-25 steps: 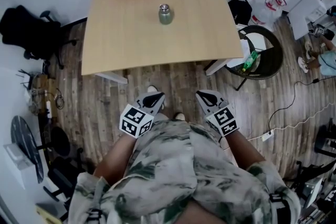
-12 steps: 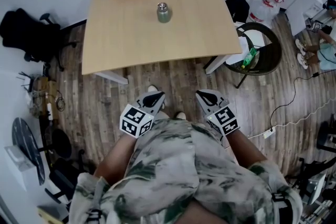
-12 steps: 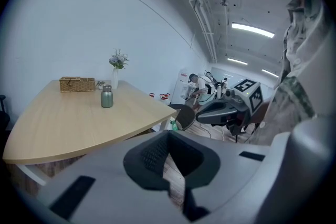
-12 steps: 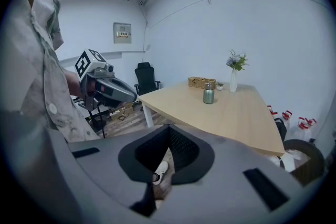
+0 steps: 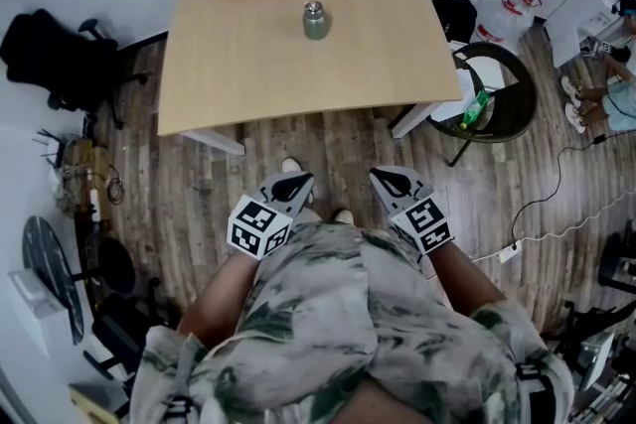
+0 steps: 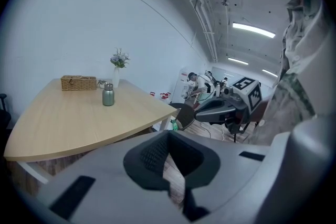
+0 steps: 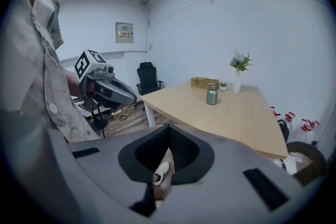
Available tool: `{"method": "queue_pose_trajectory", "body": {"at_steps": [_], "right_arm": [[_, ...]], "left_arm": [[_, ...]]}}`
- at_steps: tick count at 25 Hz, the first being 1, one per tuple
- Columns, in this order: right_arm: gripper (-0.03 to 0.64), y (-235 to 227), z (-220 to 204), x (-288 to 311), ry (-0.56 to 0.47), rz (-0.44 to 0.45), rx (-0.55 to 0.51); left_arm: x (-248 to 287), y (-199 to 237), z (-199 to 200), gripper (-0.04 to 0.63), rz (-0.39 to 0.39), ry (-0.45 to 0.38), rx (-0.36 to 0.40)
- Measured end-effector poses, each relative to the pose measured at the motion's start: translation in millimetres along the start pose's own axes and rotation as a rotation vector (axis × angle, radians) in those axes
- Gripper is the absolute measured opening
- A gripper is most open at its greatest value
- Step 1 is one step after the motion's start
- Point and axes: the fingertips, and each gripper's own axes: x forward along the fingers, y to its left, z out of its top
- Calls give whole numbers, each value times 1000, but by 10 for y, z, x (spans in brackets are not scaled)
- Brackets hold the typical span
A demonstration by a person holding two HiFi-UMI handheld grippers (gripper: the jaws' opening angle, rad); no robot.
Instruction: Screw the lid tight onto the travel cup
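The person wears a loose short-sleeved shirt (image 5: 338, 323), pale cream marbled with grey-green and dark green leaf-like blotches; a small pale button (image 7: 51, 107) shows on its front. Near each shoulder of the shirt a black strap (image 5: 527, 377) crosses the cloth. Beyond the shirt's front edge, on its left side, the left gripper (image 5: 289, 185) has a light grey shell, a black pointed tip with ribbed inner pads, and a white cube (image 5: 256, 225) printed with black square markers. On the shirt's right side the right gripper (image 5: 394, 180) looks the same. Between them white shoes (image 5: 289, 169) show.
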Motion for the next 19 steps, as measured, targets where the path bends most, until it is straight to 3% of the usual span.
{"method": "queue_pose_trajectory", "body": {"at_steps": [19], "right_arm": [[20, -40, -18, 130, 11, 13, 10]], "left_arm": [[54, 108, -19, 23, -6, 15, -12]]}}
